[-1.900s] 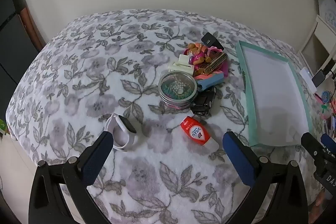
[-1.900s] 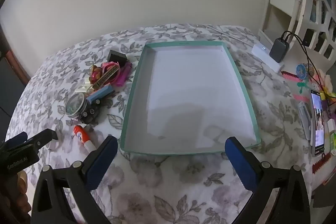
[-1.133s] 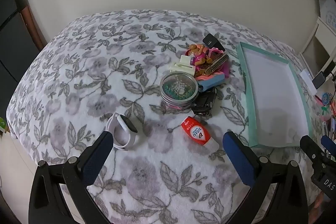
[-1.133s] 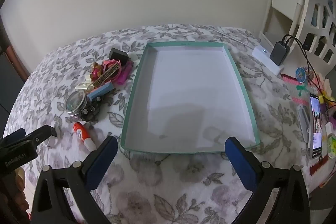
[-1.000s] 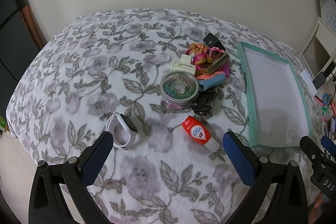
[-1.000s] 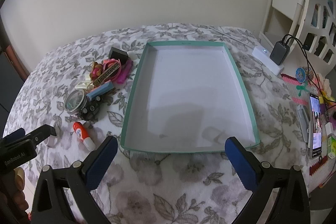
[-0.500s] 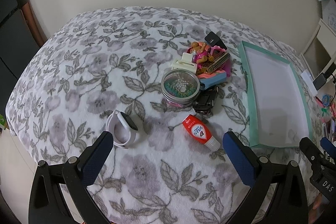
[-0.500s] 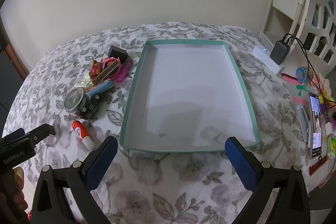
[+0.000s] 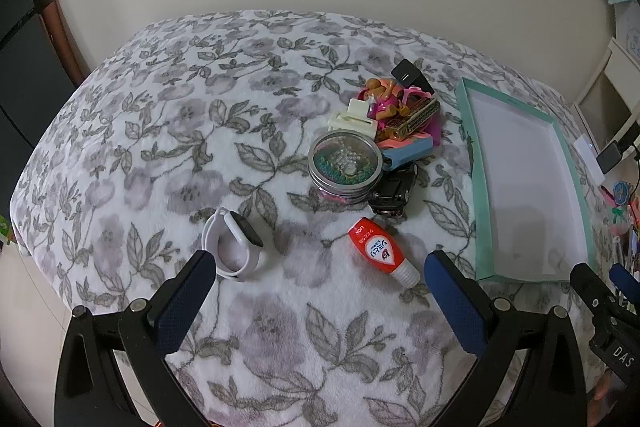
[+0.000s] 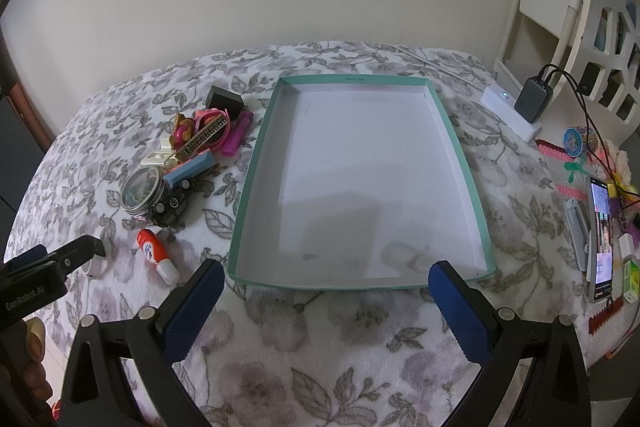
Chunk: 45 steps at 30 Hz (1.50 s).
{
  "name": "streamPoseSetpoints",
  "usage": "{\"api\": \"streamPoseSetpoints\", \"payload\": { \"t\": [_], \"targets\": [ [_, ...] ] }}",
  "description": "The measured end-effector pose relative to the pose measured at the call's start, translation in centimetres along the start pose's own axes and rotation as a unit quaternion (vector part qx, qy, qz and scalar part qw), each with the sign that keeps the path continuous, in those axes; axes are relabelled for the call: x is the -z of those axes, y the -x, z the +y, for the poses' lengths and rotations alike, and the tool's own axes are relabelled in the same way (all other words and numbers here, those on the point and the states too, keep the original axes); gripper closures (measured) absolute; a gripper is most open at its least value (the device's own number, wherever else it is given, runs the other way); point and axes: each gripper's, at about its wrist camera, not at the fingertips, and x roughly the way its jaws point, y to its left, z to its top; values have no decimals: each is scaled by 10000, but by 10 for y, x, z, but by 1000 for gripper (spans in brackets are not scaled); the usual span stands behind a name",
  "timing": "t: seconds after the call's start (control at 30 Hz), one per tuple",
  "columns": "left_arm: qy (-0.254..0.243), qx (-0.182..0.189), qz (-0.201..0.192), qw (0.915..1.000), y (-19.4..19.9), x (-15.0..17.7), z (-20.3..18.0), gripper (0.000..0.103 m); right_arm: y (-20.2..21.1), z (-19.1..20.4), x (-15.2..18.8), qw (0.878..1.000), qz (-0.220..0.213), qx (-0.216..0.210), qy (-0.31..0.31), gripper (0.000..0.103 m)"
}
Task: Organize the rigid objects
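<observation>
Blue pads line the black fingers [image 9: 188,299] of the left gripper [image 9: 316,291], which are spread wide and hold nothing above the floral blanket [image 9: 160,131] on the bed. Just beyond the left finger lies a white smartwatch [image 9: 234,245]; nearer the right finger lies a red glue bottle [image 9: 380,251] with a white cap. Farther off, a round tin [image 9: 346,165] with a clear lid touches a black toy car [image 9: 394,193], and behind them sits a pile with a blue case [image 9: 410,151], a white clip [image 9: 354,119], a gold-patterned bar [image 9: 414,115], pink pieces and a black adapter [image 9: 410,77].

Likewise spread wide and holding nothing, the right gripper [image 10: 324,287] hovers at the near edge of a teal-rimmed tray [image 10: 256,163] with a white floor, right of the pile. At far right a phone [image 10: 600,239] lies among small clutter, and a power bank [image 10: 534,99] rests on a white box.
</observation>
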Motion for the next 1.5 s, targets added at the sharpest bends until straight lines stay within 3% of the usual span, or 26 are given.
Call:
{"api": "streamPoseSetpoints", "payload": {
  "t": [0.33, 0.53, 0.7, 1.0, 1.5],
  "targets": [
    [163, 40, 60, 9998, 0, -7, 8, 0, 1, 2, -7, 10000, -19, -40, -53, 0],
    [515, -184, -24, 9985, 7, -35, 27, 0, 17, 20, -39, 9993, -314, -214, 51, 0],
    [760, -431, 152, 9961, -2, -56, 39, 0, 16, 56, -69, 9970, -389, -565, 363, 0],
    [1240, -626, 701, 9878, -47, -56, 71, 0, -33, 111, -82, 9937, 116, -904, 650, 3],
    [1381, -725, 1307, 9791, -87, -27, 84, 0, -101, 141, -29, 9795, 1197, -1114, 1173, 10]
  ]
}}
